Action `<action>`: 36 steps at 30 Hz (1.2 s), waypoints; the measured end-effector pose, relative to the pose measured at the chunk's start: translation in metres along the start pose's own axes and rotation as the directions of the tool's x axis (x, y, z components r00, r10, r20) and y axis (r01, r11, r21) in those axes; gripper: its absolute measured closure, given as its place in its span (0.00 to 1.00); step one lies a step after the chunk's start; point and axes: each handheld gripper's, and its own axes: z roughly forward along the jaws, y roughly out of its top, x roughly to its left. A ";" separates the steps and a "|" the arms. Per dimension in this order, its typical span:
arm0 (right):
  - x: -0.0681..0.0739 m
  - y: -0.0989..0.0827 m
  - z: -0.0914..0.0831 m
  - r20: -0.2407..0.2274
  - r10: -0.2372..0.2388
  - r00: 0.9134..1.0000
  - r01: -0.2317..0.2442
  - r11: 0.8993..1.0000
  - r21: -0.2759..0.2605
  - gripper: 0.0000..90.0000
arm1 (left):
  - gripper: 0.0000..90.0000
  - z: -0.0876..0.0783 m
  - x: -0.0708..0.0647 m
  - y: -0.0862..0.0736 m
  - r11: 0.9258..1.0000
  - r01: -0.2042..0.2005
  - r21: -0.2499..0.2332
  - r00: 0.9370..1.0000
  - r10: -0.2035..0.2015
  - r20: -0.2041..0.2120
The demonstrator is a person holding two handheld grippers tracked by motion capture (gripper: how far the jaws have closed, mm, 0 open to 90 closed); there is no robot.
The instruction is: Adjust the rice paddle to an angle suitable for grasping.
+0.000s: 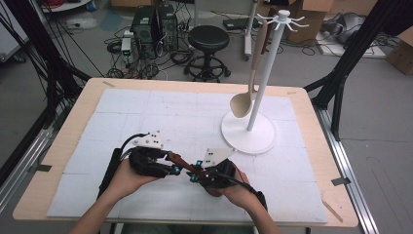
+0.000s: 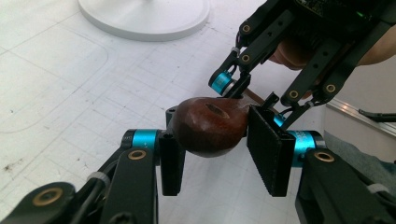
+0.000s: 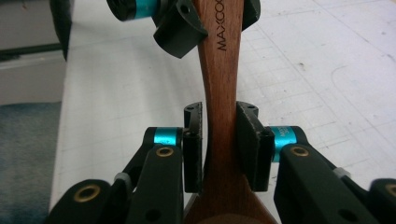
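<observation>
Between the two tools, just above the white-matted surface (image 1: 146, 117), a dark brown wooden spoon (image 1: 181, 162) is being passed or shared hand to hand. The right tool (image 1: 194, 176) is clamping the spoon's neck, its two black pads pressing on either side of the handle just ahead of the bowl, as the right gripper view is showing plainly (image 3: 219, 140). The left tool (image 1: 175, 169) is meeting the handle's rounded end: in the left gripper view that end, with its hanging hole, is lying between the jaws (image 2: 210, 126), touching the left pad while a sliver of gap is remaining at the right pad, so this tool is standing narrow around the spoon and not fully gripping it. Ahead of both tools and off to the right tool's side, a white utensil stand (image 1: 249, 131) with hooks at its top is waiting on the surface, and a pale beige spoon (image 1: 246, 95) is already hanging from it beside a darker utensil whose shape I cannot make out. Judging by this, the work is sitting at a middle stage: the wooden spoon is lifted and steadied, the left tool's hold is nearly made, and carrying the spoon to the stand and threading its hole onto a free hook is still lying ahead.
</observation>
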 end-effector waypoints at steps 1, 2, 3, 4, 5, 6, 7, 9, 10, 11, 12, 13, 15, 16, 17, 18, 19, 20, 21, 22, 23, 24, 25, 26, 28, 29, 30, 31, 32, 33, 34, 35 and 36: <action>0.000 0.000 -0.001 -0.003 0.004 1.000 -0.004 1.000 0.000 0.79 | 0.65 0.000 0.000 0.000 1.000 0.003 -0.004 1.000 -0.003 0.002; 0.000 0.000 -0.001 -0.009 0.006 1.000 -0.006 1.000 -0.001 0.78 | 0.65 0.000 0.000 0.000 1.000 0.005 -0.006 1.000 -0.005 0.005; 0.000 0.000 -0.001 -0.013 0.013 1.000 -0.013 1.000 -0.002 0.78 | 0.66 0.000 0.000 0.000 1.000 0.005 -0.006 1.000 -0.005 0.007; 0.000 0.000 -0.002 -0.018 0.017 1.000 -0.017 1.000 -0.005 0.78 | 0.66 0.000 0.001 0.000 1.000 0.005 -0.007 1.000 -0.005 0.009; -0.001 0.000 -0.002 -0.019 0.019 1.000 -0.019 1.000 -0.006 0.78 | 0.66 0.000 0.001 0.000 1.000 0.005 -0.007 1.000 -0.005 0.011; -0.001 0.000 -0.002 -0.024 0.025 0.999 -0.025 1.000 -0.009 0.78 | 0.66 0.000 0.001 0.000 1.000 0.005 -0.008 1.000 -0.005 0.012; -0.001 0.000 -0.003 -0.028 0.033 0.999 -0.033 0.999 -0.008 0.77 | 0.67 0.000 0.001 0.000 1.000 0.006 -0.009 1.000 -0.006 0.015; -0.002 0.000 -0.004 -0.032 0.034 0.999 -0.034 0.999 -0.014 0.77 | 0.68 0.000 0.001 0.000 1.000 0.006 -0.011 1.000 -0.005 0.019; -0.002 0.001 -0.005 -0.035 0.042 0.999 -0.042 0.999 -0.014 0.77 | 0.69 -0.001 0.001 0.000 1.000 0.006 -0.015 1.000 -0.006 0.021; -0.003 0.001 -0.005 -0.034 0.039 0.999 -0.040 0.999 -0.018 0.77 | 0.69 -0.001 0.001 0.000 1.000 0.006 -0.017 1.000 -0.006 0.022; -0.003 0.001 -0.006 -0.039 0.044 0.998 -0.045 0.999 -0.019 0.77 | 0.70 -0.001 0.001 0.000 1.000 0.006 -0.020 1.000 -0.006 0.024; -0.003 0.001 -0.007 -0.044 0.046 0.998 -0.047 0.999 -0.019 0.77 | 0.70 -0.001 0.002 0.001 1.000 0.005 -0.022 1.000 -0.005 0.025; -0.003 0.002 -0.008 -0.045 0.041 0.998 -0.042 0.999 -0.016 0.78 | 0.70 -0.001 0.001 0.001 1.000 0.010 -0.029 1.000 -0.009 0.025; -0.003 0.002 -0.009 -0.046 0.043 0.998 -0.044 0.999 -0.015 0.78 | 0.71 -0.001 0.001 0.001 1.000 0.010 -0.030 1.000 -0.009 0.024; -0.003 0.002 -0.009 -0.049 0.044 0.998 -0.045 0.999 -0.016 0.78 | 0.71 -0.002 0.002 0.001 0.999 0.009 -0.032 1.000 -0.009 0.024; -0.003 0.003 -0.010 -0.057 0.051 0.997 -0.052 0.999 -0.015 0.79 | 0.71 -0.002 0.002 0.001 1.000 0.007 -0.029 1.000 -0.006 0.024; -0.003 0.003 -0.010 -0.058 0.051 0.997 -0.052 0.998 -0.018 0.79 | 0.71 -0.002 0.002 0.001 0.999 0.008 -0.033 1.000 -0.008 0.024; -0.004 0.003 -0.011 -0.057 0.053 0.997 -0.054 0.998 -0.023 0.79 | 0.72 -0.003 0.002 0.001 0.999 0.006 -0.034 1.000 -0.005 0.026; -0.004 0.003 -0.011 -0.059 0.055 0.997 -0.057 0.998 -0.025 0.79 | 0.72 -0.003 0.003 0.001 0.999 0.007 -0.038 1.000 -0.006 0.028; -0.004 0.003 -0.011 -0.062 0.064 0.996 -0.066 0.998 -0.024 0.79 | 0.72 -0.003 0.003 0.001 0.999 0.007 -0.040 1.000 -0.005 0.027; -0.004 0.003 -0.012 -0.065 0.069 0.996 -0.071 0.997 -0.026 0.81 | 0.73 -0.003 0.002 0.001 0.999 0.008 -0.043 0.999 -0.007 0.031; -0.004 0.003 -0.012 -0.062 0.073 0.995 -0.074 0.997 -0.025 0.82 | 0.73 -0.003 0.002 0.001 0.999 0.006 -0.044 1.000 -0.004 0.031; -0.005 0.003 -0.013 -0.059 0.071 0.996 -0.073 0.997 -0.028 0.83 | 0.73 -0.003 0.002 0.001 0.999 0.008 -0.049 0.999 -0.006 0.033; -0.005 0.003 -0.013 -0.061 0.078 0.995 -0.080 0.996 -0.031 0.84 | 0.74 -0.003 0.002 0.002 0.999 0.009 -0.051 0.999 -0.007 0.032; -0.005 0.004 -0.014 -0.052 0.082 0.995 -0.084 0.996 -0.034 0.84 | 0.74 -0.003 0.002 0.002 0.998 0.016 -0.055 0.999 -0.014 0.033; -0.004 0.004 -0.014 -0.048 0.084 0.995 -0.085 0.996 -0.031 0.85 | 0.74 -0.003 0.002 0.002 0.998 0.018 -0.058 0.999 -0.016 0.035; -0.004 0.004 -0.014 -0.046 0.083 0.995 -0.085 0.996 -0.030 0.85 | 0.73 -0.003 0.002 0.002 0.998 0.020 -0.059 0.999 -0.018 0.032; -0.004 0.004 -0.014 -0.035 0.081 0.996 -0.082 0.996 -0.034 0.85 | 0.72 -0.003 0.002 0.003 0.998 0.027 -0.063 0.999 -0.025 0.031; -0.003 0.005 -0.015 -0.030 0.084 0.996 -0.086 0.996 -0.036 0.85 | 0.71 -0.003 0.002 0.003 0.997 0.037 -0.070 0.999 -0.034 0.034; -0.003 0.005 -0.014 -0.028 0.080 0.996 -0.081 0.996 -0.040 0.85 | 0.70 -0.003 0.002 0.003 0.996 0.044 -0.075 0.999 -0.041 0.036; -0.002 0.006 -0.015 -0.021 0.080 0.997 -0.081 0.996 -0.043 0.85 | 0.69 -0.003 0.002 0.004 0.996 0.041 -0.075 0.999 -0.039 0.033; -0.001 0.006 -0.015 -0.017 0.078 0.997 -0.079 0.996 -0.046 0.86 | 0.69 -0.003 0.001 0.005 0.996 0.048 -0.080 0.998 -0.045 0.036; -0.001 0.007 -0.014 -0.012 0.080 0.997 -0.080 0.995 -0.055 0.86 | 0.69 -0.004 0.001 0.005 0.995 0.048 -0.083 0.998 -0.046 0.035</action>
